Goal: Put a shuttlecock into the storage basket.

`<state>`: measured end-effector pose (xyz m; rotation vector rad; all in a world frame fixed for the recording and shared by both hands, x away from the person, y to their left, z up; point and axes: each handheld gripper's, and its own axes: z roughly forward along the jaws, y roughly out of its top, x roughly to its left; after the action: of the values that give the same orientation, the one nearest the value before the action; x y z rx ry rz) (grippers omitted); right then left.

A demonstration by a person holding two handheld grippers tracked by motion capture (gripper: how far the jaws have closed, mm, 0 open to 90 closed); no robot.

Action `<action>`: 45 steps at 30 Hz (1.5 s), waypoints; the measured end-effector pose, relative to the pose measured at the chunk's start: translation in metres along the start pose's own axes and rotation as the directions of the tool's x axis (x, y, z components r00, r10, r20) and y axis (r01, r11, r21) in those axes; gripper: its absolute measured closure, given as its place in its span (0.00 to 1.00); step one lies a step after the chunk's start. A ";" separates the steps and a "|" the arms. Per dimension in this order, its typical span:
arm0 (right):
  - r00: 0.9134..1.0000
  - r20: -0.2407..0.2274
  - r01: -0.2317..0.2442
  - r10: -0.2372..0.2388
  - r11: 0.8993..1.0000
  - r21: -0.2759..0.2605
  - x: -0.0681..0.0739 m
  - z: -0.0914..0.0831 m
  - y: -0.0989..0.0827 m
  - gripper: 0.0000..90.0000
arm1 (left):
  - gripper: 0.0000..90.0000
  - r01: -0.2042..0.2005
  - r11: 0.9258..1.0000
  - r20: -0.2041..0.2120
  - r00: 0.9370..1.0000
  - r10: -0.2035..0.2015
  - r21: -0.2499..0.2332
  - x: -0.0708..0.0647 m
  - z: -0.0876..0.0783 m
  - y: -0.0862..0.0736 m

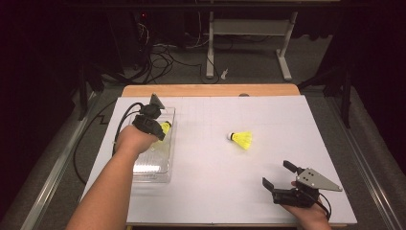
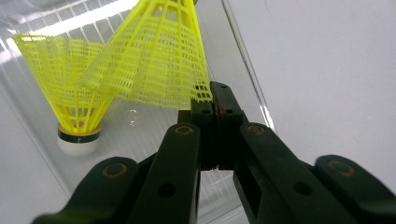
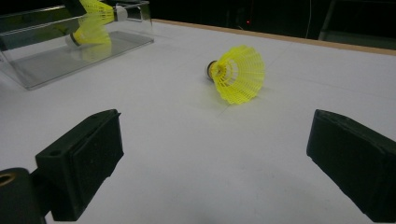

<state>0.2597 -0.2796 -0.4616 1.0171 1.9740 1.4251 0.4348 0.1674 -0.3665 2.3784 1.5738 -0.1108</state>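
My left gripper hangs over a clear plastic box at the table's left. It is shut on the skirt rim of a yellow shuttlecock. In the left gripper view the gripper pinches the mesh edge of the shuttlecock, whose cork points away. A second yellow shuttlecock with a white cork rests on the box floor just below. A third shuttlecock lies on its side mid-table. My right gripper stands open near the front right, apart from that shuttlecock, with nothing between the fingers.
A white sheet covers the table, with a wooden edge at the back. The clear box stands far left in the right gripper view. Beyond the table are cables and a desk frame on the floor.
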 end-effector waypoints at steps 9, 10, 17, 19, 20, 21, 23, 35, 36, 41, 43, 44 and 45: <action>1.000 0.002 -0.002 0.002 1.000 0.000 0.000 0.000 0.000 0.05 | 0.99 -0.015 1.000 -0.002 1.000 0.015 0.014 -0.004 0.011 0.003; 1.000 0.001 0.000 0.000 1.000 -0.001 0.000 0.000 0.000 0.05 | 0.99 -0.012 1.000 -0.004 1.000 0.012 0.011 -0.004 0.012 0.003; 1.000 0.001 -0.002 0.002 1.000 -0.001 -0.001 0.000 0.000 0.05 | 0.99 -0.018 1.000 -0.003 1.000 0.018 0.010 -0.001 0.017 0.003; 1.000 0.001 -0.001 0.001 1.000 -0.002 -0.001 0.000 0.000 0.05 | 0.99 -0.017 1.000 -0.004 1.000 0.018 0.012 0.000 0.019 0.003; 1.000 0.001 -0.001 0.002 1.000 -0.002 -0.001 0.000 0.000 0.05 | 0.99 -0.016 1.000 -0.005 1.000 0.016 0.010 0.000 0.020 0.003; 1.000 0.002 -0.001 0.001 1.000 -0.001 -0.001 0.000 0.000 0.05 | 0.99 -0.019 1.000 -0.008 1.000 0.019 0.011 0.000 0.020 0.003; 1.000 0.002 -0.002 0.002 1.000 0.000 0.000 0.000 0.000 0.05 | 0.99 -0.022 1.000 -0.008 1.000 0.022 0.012 0.001 0.022 0.004; 1.000 0.002 -0.004 0.004 1.000 -0.005 -0.001 -0.001 0.000 0.05 | 0.99 -0.023 0.999 -0.017 1.000 0.023 0.029 0.002 0.032 0.008; 1.000 0.003 -0.004 0.004 1.000 -0.005 -0.001 -0.001 0.000 0.05 | 0.99 -0.024 0.999 -0.020 0.999 0.025 0.033 0.002 0.033 0.007; 1.000 0.002 -0.001 0.001 1.000 -0.005 0.000 -0.001 0.000 0.05 | 0.99 -0.024 0.999 -0.030 0.999 0.025 0.038 0.003 0.035 0.007; 1.000 0.002 -0.001 0.001 1.000 -0.005 0.000 -0.001 0.000 0.05 | 0.99 -0.023 0.999 -0.024 0.999 0.024 0.035 0.003 0.035 0.006; 1.000 0.002 -0.001 0.001 1.000 -0.005 0.000 -0.001 0.000 0.05 | 0.99 -0.021 0.999 -0.024 0.999 0.021 0.033 0.004 0.036 0.006; 1.000 0.002 -0.002 0.002 1.000 -0.005 0.000 -0.001 0.000 0.05 | 0.99 -0.020 0.999 -0.022 1.000 0.020 0.037 0.004 0.036 0.005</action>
<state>0.2591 -0.2804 -0.4610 1.0184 1.9676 1.4286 0.4445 0.1593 -0.4013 2.4308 1.5704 -0.1106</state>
